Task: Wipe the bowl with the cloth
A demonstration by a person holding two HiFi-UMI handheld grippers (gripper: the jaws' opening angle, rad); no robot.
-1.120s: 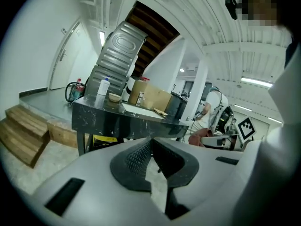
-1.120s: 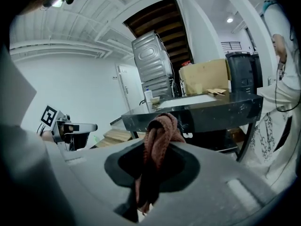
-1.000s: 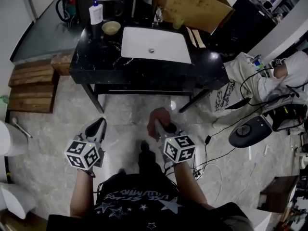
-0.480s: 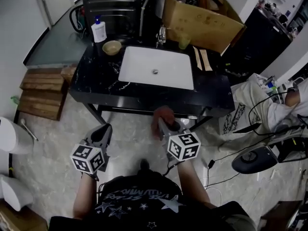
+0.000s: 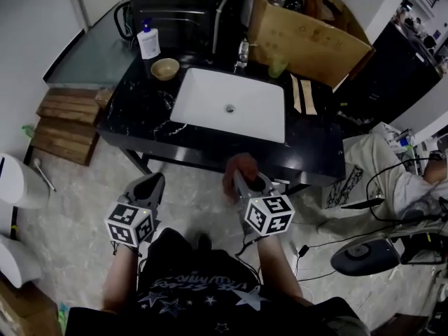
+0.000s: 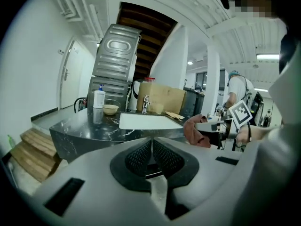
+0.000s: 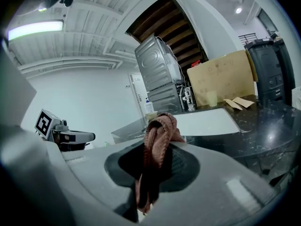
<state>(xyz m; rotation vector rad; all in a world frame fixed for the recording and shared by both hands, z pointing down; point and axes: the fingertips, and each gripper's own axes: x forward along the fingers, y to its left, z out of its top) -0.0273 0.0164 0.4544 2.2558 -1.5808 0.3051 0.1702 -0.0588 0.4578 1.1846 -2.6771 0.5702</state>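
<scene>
A small tan bowl [image 5: 165, 68] stands on the far left corner of the black counter [image 5: 140, 110], beside the white sink [image 5: 229, 107]. It also shows in the left gripper view as the bowl [image 6: 110, 109]. My right gripper [image 5: 241, 178] is shut on a reddish-brown cloth [image 5: 236, 168], held just short of the counter's front edge. In the right gripper view the cloth [image 7: 157, 135] bulges out between the jaws. My left gripper [image 5: 150, 186] is shut with nothing in it [image 6: 151, 142], left of the right one and over the floor.
A white pump bottle [image 5: 148, 42] stands behind the bowl. A faucet [image 5: 243, 51], a green cup [image 5: 278, 66] and a big cardboard box [image 5: 308, 33] line the back. Wooden steps [image 5: 66, 124] lie to the left. A seated person [image 5: 413, 180] and cables are on the right.
Both grippers have moved forward toward the counter, and the counter sits nearer in the head view. The cloth stays in the right gripper; the left stays shut.
</scene>
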